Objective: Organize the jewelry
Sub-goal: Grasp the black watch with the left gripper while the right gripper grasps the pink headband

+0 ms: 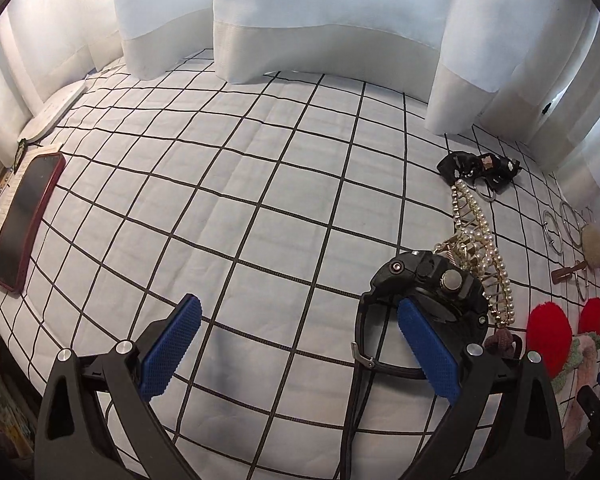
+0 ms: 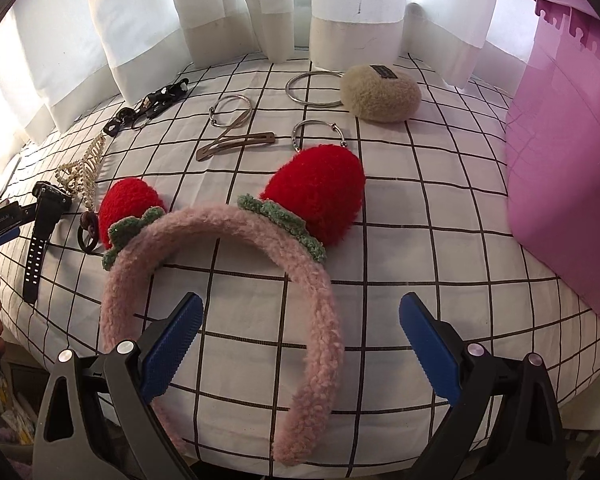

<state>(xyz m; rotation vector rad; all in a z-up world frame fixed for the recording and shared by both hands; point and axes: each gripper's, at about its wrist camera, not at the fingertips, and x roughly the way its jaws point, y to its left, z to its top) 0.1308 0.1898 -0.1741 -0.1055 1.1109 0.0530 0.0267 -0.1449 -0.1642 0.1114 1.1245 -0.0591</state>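
My left gripper is open and empty above the checked cloth; its right finger overlaps a black watch lying there. A pearl hair claw and a black bow clip lie beyond it. My right gripper is open and empty over a pink fuzzy headband with two red strawberry ears. Beyond it lie a brown snap clip, silver hoops and a beige fluffy clip. The watch and claw lie at far left.
A pink plastic organizer stands at the right. A red-cased phone lies on papers at the left edge of the cloth. White curtains hang behind. A small brown hair tie lies by the headband.
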